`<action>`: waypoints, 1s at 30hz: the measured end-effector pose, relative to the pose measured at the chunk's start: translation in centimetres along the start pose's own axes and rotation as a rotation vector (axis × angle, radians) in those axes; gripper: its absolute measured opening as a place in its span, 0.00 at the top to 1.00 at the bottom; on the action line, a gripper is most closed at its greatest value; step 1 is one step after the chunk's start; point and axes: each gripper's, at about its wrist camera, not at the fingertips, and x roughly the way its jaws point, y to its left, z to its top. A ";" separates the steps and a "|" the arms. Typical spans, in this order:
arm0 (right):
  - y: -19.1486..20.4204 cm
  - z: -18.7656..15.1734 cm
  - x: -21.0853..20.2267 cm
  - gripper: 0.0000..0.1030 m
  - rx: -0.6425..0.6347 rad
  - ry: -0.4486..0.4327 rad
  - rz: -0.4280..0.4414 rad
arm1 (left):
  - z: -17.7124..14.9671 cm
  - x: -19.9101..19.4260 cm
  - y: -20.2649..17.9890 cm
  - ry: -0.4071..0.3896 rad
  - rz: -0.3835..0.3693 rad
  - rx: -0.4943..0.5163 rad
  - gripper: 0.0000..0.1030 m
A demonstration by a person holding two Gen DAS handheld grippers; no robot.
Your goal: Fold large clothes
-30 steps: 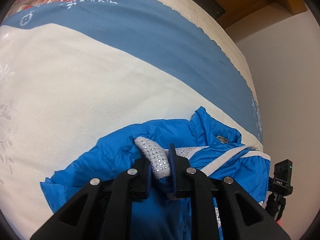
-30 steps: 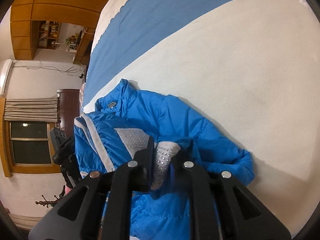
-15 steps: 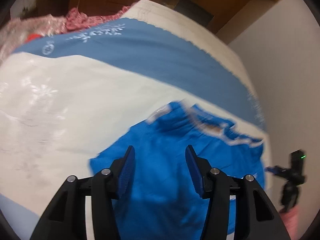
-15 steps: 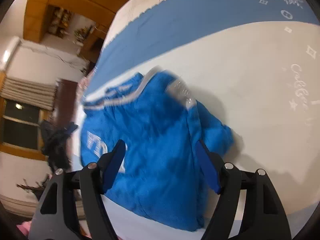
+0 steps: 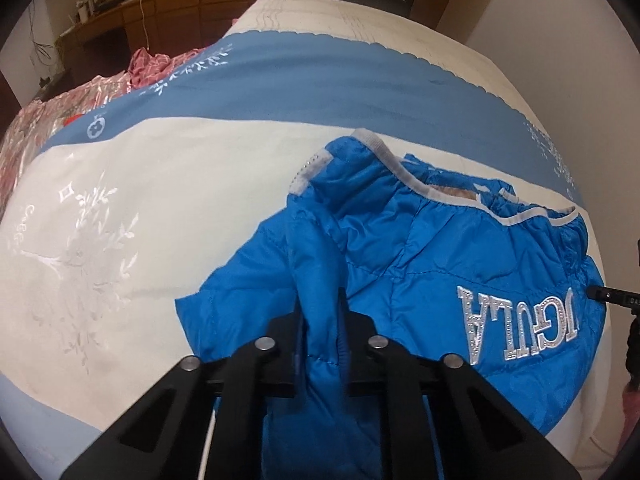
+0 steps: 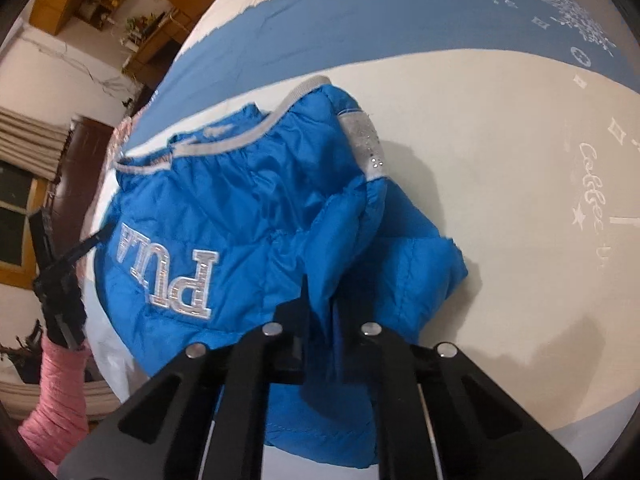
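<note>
A bright blue puffer jacket [image 5: 440,264] with silver lettering and grey trim lies on the bed, with a grey studded cuff [image 6: 366,148] folded over its top. My left gripper [image 5: 320,312] is shut on a raised fold of blue fabric at the jacket's left side. In the right wrist view the same jacket [image 6: 224,208] shows, and my right gripper [image 6: 320,300] is shut on a fold at its right side. Both pinched folds stand up between the jaws.
The bed cover [image 5: 180,184] is cream with a blue band [image 5: 320,76]. Pink patterned bedding [image 5: 48,112] lies at the far left. Wooden furniture [image 5: 180,8] and a wall stand beyond the bed. A pink sleeve [image 6: 60,392] shows at the bed's edge.
Both grippers let go of the grey studded cuffs, opened wide, then shut on folds of the jacket body. The jacket now lies with its lettered side up.
</note>
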 end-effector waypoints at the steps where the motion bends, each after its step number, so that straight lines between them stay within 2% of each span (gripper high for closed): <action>1: 0.0 0.2 -0.5 0.95 0.005 -0.017 0.005 | 0.4 -0.2 0.1 -0.009 0.002 -0.005 0.89; 7: -0.7 1.0 -1.3 0.96 0.039 -0.068 0.016 | 2.6 -1.1 0.4 -0.064 -0.010 -0.040 0.90; 12: -2.0 0.5 1.3 0.95 0.086 -0.018 -0.034 | 2.6 2.0 0.4 -0.009 0.040 -0.016 0.89; 14: -2.8 0.1 2.5 0.94 0.114 -0.003 -0.024 | 2.0 3.7 0.7 0.027 0.031 -0.022 0.87; 18: -3.2 -0.2 3.8 0.94 0.126 0.007 -0.041 | 1.7 4.7 0.7 0.037 0.042 -0.018 0.85; 21: -2.1 -0.1 3.5 0.90 0.104 0.010 -0.096 | 2.0 4.2 0.5 0.042 0.063 -0.028 0.83; 25: -0.4 -0.9 0.4 0.77 0.056 -0.037 -0.212 | 1.6 1.2 0.3 -0.016 0.105 -0.032 0.75; 27: 0.4 -1.6 -1.0 0.76 0.033 -0.056 -0.263 | 1.1 -0.6 0.2 -0.047 0.101 -0.031 0.74; 30: 1.8 -3.0 -2.5 0.76 0.011 -0.059 -0.276 | -0.2 -2.2 -0.8 -0.053 0.115 0.005 0.74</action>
